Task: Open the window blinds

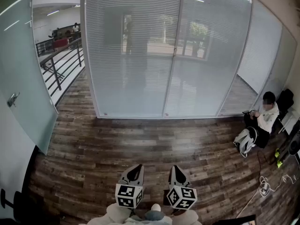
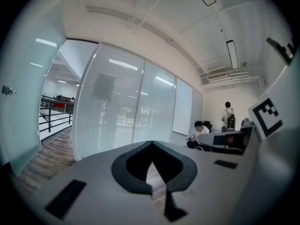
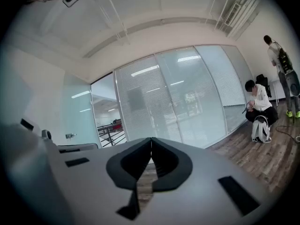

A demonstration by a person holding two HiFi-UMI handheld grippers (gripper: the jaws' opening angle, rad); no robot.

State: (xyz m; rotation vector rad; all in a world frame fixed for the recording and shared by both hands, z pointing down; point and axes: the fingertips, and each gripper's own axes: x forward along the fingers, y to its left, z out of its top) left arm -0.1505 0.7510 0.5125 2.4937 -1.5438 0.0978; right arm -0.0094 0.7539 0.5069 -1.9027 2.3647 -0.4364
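Observation:
The closed white window blinds (image 1: 140, 55) hang behind a tall glass wall across the far side of the wooden floor. They also fill the middle of the left gripper view (image 2: 112, 111) and the right gripper view (image 3: 154, 102). My left gripper (image 1: 136, 170) and right gripper (image 1: 175, 169) are side by side at the bottom of the head view, well short of the glass. Both point roughly level toward it. The left gripper's (image 2: 151, 143) jaws meet at the tip with nothing between them. The right gripper (image 3: 151, 139) is shut and empty too.
A frosted glass door (image 1: 23, 78) with a handle (image 1: 12, 99) stands ajar at the left, with a black railing (image 1: 58, 64) beyond it. A person (image 1: 265, 116) sits on the floor at the right beside a white backpack (image 1: 246, 140). Cables (image 1: 267, 186) lie nearby.

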